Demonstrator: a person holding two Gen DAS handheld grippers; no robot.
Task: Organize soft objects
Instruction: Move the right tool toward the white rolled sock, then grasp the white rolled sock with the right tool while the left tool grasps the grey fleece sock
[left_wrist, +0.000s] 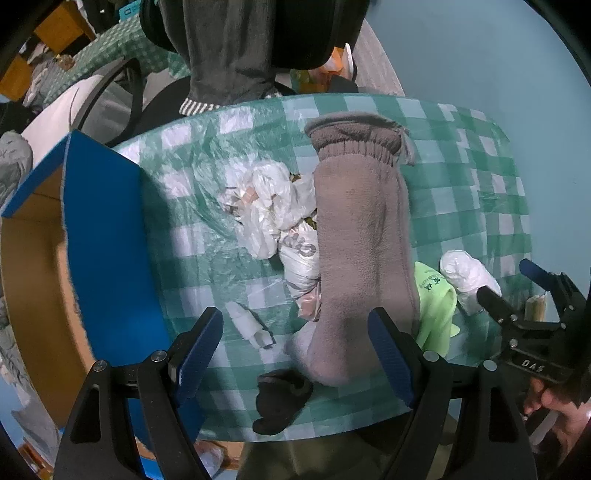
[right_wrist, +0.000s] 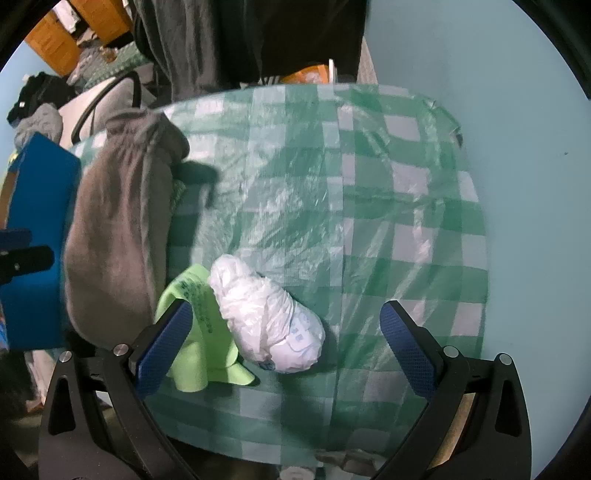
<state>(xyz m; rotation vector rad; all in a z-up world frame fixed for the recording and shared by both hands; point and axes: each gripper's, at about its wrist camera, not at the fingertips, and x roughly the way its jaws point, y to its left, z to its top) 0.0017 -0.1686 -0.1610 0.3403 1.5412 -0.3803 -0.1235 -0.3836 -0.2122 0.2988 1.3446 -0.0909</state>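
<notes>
Bare cloth (right_wrist: 406, 192) right of bundle (right_wrist: 266, 317); right gripper (right_wrist: 288, 343) jaws spread.

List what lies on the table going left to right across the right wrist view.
Grey fleece garment → lime green cloth → white plastic bag bundle → bare checkered tablecloth.

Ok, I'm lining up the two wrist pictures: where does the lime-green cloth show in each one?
Left wrist view: the lime-green cloth lies lower right, just past the gripper's right finger.
Right wrist view: the lime-green cloth lies lower left, partly behind the gripper's left finger.
Shared landmark: in both views it sits between the grey fleece garment and the white plastic bundle.
</notes>
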